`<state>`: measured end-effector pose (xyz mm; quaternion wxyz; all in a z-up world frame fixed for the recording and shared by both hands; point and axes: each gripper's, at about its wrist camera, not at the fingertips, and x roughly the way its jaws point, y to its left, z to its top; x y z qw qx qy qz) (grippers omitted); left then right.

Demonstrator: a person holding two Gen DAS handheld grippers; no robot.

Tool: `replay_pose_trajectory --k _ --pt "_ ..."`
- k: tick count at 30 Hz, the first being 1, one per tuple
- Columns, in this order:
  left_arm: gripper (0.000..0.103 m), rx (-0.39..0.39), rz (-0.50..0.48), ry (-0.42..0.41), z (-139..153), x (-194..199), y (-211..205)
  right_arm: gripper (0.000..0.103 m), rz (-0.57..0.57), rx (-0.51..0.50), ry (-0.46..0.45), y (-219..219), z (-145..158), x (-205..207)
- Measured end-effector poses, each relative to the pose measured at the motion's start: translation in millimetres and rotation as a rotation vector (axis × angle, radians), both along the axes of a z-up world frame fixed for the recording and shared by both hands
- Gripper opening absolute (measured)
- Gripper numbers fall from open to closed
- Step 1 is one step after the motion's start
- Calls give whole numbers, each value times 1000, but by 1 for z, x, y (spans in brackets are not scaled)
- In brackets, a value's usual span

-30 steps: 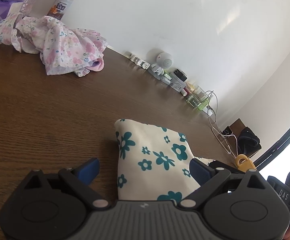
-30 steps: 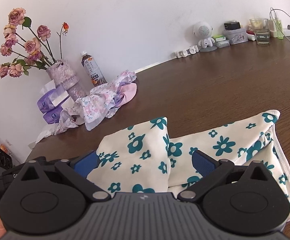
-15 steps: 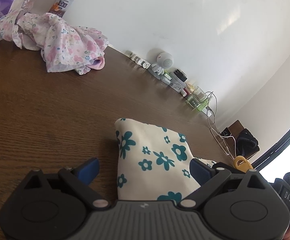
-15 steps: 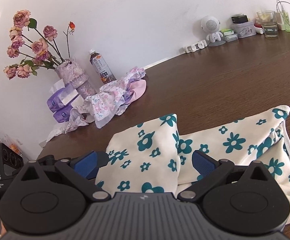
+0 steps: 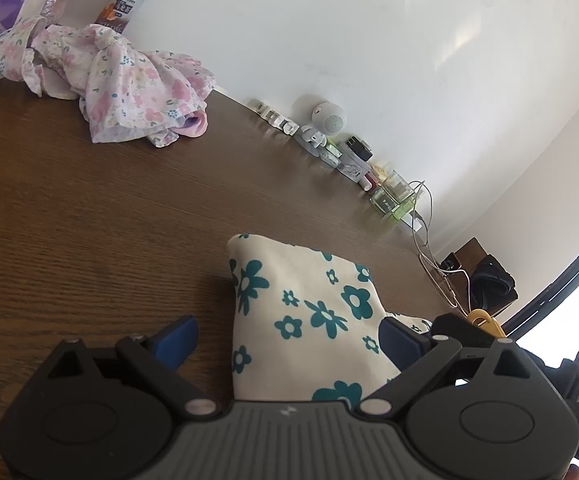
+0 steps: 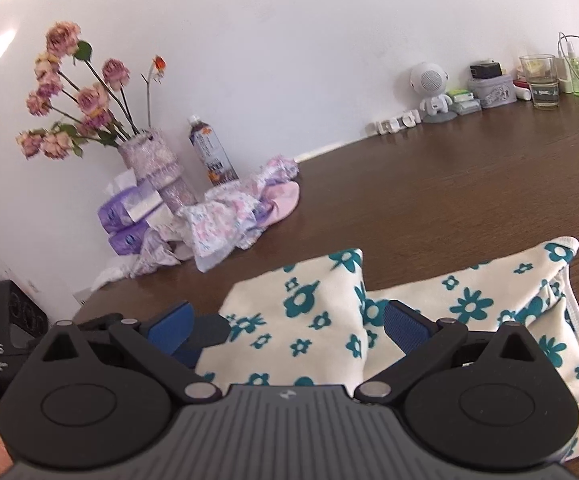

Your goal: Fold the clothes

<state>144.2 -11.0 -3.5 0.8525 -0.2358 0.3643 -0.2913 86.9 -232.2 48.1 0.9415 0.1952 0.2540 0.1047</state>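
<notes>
Two tongs, both spread wide, nothing clamped. Left tongs (image 5: 287,334) low over the desk (image 5: 89,220), blue pads either side of a cream garment (image 5: 309,312) printed with teal flowers. Right tongs (image 6: 289,320) likewise parted above the same cream garment (image 6: 309,312), pads clear of the cloth on both sides.

Lying flat on the dark wood near the front edge, partly folded: one panel doubled over on the left, forming a raised pocket with a soft rounded corner; a longer stretch running right to a second corner, white stitched hem showing along the far right border. Large and small teal blossoms scattered evenly; fabric thick-looking, slightly puffed at the fold.

Farther back, a crumpled pink floral garment (image 6: 241,208) heaped beside purple tissue packs (image 6: 129,216), a vase of dried roses (image 6: 157,168) and a drink bottle (image 6: 209,152) against the wall. Along the wall to the right, a small white robot figure (image 6: 431,88), a tin, a glass (image 6: 539,80).

Compared with a second ago: cream garment unchanged in shape and place. From the left view, pink heap drifted a little lower in frame and bottle more visible. From the right view, backdrop shifted rightward and cloth lower, tongs just as wide as before.
</notes>
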Motion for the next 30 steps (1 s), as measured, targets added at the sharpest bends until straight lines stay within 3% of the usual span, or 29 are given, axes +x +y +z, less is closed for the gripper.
replay_pose_trajectory --k 8,19,30 --pt "97 1 -3 -1 0 0 -1 103 12 53 -34 -5 7 -4" --pt "97 1 -4 -2 0 0 -2 103 -14 -56 25 7 10 -2" --pt "97 1 -4 -2 0 0 -3 103 9 -117 -3 15 11 -7"
